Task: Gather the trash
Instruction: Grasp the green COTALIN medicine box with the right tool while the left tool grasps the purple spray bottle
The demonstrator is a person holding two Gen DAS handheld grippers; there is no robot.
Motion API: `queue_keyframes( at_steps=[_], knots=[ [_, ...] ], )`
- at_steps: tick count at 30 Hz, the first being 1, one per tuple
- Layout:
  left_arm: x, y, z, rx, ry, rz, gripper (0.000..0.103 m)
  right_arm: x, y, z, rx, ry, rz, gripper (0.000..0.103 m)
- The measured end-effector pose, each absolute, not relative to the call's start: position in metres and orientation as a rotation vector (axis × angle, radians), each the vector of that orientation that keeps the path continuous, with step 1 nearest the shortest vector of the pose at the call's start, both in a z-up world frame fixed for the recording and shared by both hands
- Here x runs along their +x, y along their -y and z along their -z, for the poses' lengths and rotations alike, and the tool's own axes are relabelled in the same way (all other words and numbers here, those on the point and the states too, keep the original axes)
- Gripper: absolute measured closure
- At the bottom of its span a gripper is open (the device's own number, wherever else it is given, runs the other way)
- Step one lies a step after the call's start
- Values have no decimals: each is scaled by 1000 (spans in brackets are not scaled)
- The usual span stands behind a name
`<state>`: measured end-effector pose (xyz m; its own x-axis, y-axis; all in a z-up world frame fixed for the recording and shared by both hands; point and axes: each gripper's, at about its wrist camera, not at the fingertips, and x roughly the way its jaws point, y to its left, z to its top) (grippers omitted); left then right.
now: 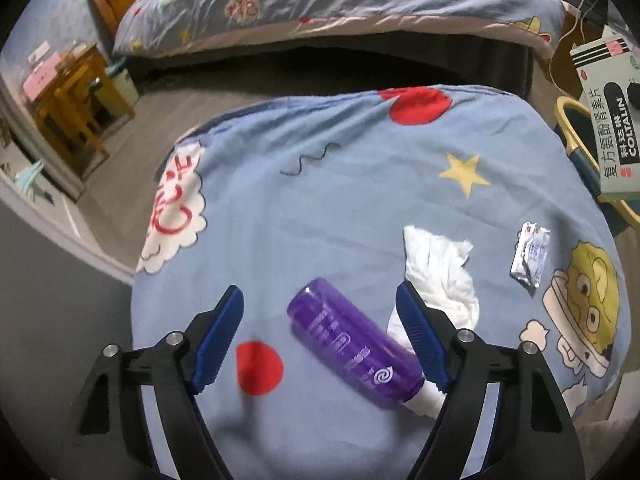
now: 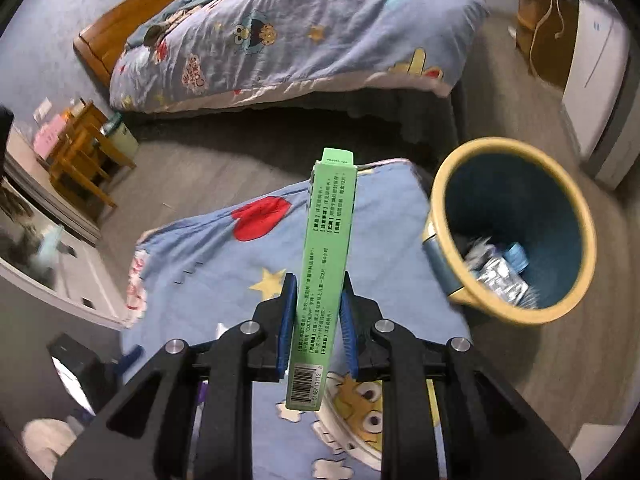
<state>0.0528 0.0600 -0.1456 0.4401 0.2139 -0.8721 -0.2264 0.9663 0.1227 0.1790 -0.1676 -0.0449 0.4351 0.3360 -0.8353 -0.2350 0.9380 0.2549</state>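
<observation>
Bottle point(image 1: 352, 344), purple with a white cap, is lying on the blue cartoon bedspread point(image 1: 340, 200) between the spread pads of the left claw point(image 1: 320, 336), its long axis running diagonally from upper left to lower right, the cap end tucking under the right-hand pad. That claw is standing released, nothing gripped. A crumpled tissue point(image 1: 440, 272) and a foil wrapper point(image 1: 530, 256) are waiting just beyond, nearer the left claw than the other one. The right claw point(image 2: 316, 320) is clenching a green medicine box point(image 2: 324, 264) upright, with the yellow-rimmed bin point(image 2: 440, 184) sitting to its right on the grey floor point(image 2: 224, 168). A second bed point(image 2: 296, 40) is filling the room behind.
</observation>
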Motion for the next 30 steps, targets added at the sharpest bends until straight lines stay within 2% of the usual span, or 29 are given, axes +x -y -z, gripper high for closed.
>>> queue_keyframes(
  at_steps=[5,11,13,15,18,30],
  knots=[
    [45,-65,150,-72,-1121,-295,24,181,159,41,61,-1043,-386,83],
    [44,-69,165,-110,-1171,-275,38,181,152,41,63,-1044,-427,83],
    [45,-69,169,-139,-1185,-250,50,180,152,40,59,-1038,-439,83],
    [47,-67,172,-133,-1192,-231,52,179,152,39,46,-1032,-442,83],
    [50,-62,171,-98,-1184,-205,63,179,155,40,45,-1033,-439,83],
    [56,-46,136,60,-1058,-153,67,179,163,40,41,-1026,-434,83]
  ],
)
